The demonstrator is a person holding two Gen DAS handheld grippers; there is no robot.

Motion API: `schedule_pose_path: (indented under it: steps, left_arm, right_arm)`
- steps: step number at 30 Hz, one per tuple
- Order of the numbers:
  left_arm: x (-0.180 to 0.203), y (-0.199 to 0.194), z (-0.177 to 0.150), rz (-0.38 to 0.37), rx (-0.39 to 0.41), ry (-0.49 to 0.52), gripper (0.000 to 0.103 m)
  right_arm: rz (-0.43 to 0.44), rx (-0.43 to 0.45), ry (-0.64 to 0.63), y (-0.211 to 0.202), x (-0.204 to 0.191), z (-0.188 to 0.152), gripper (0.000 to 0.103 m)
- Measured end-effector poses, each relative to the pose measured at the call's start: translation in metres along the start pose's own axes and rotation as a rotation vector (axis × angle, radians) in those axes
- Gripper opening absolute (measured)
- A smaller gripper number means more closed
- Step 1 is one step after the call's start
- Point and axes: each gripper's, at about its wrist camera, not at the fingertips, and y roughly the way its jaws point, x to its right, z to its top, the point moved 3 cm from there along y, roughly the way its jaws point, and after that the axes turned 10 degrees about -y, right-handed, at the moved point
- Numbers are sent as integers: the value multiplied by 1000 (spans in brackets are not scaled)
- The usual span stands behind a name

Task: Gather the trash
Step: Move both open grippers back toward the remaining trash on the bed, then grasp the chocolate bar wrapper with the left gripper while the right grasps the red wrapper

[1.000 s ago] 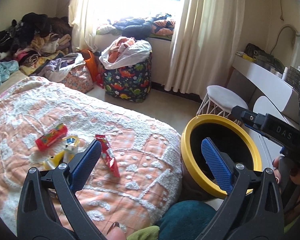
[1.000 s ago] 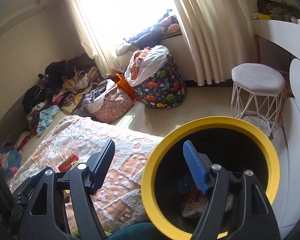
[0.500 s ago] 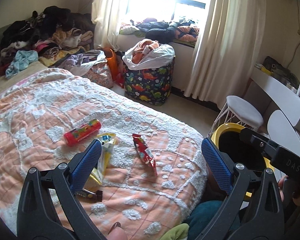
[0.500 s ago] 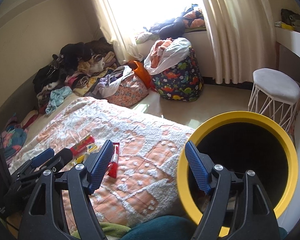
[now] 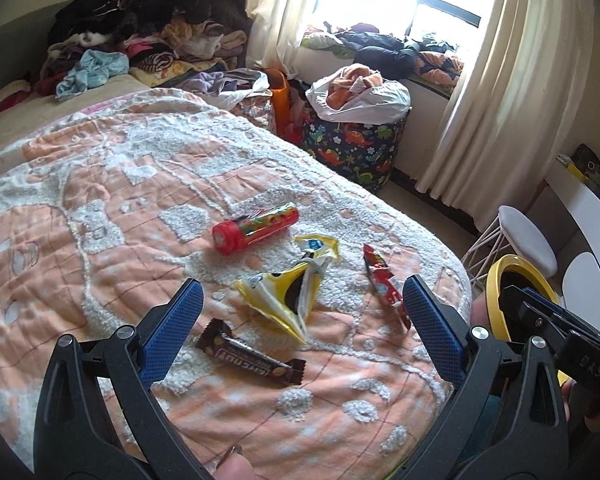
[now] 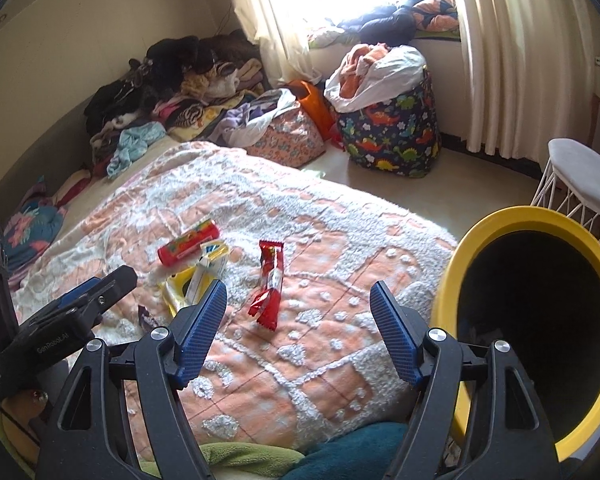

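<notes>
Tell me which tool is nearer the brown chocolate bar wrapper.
Left. The left tool hovers open right over the brown chocolate bar wrapper; the right tool sits farther off, beside the yellow bin.

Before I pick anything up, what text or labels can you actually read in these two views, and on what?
"GenRobot.AI": on the left gripper body, right wrist view.
"DAS": on the right gripper body, left wrist view.
Brown candy bar wrapper: lettering present, too blurred to read.
Red tube, yellow wrapper, red wrapper: print too small.

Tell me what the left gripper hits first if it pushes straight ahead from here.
Probably the yellow wrapper: it lies on the blanket between the open jaws of the left gripper. The brown chocolate bar sits nearer but lower, so depth is uncertain.
</notes>
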Motion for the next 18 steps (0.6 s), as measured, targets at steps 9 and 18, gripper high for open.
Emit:
schedule_pose_path:
  steps: [9,18]
  left_arm:
    - [-44,15,-11,19,-93,-132,92]
    - [-71,31,-32,3,-194,-288,72]
  right_arm:
    - [16,-77,9,35,-9,-1,71]
    - [40,-152,14,74,-16,-2,68]
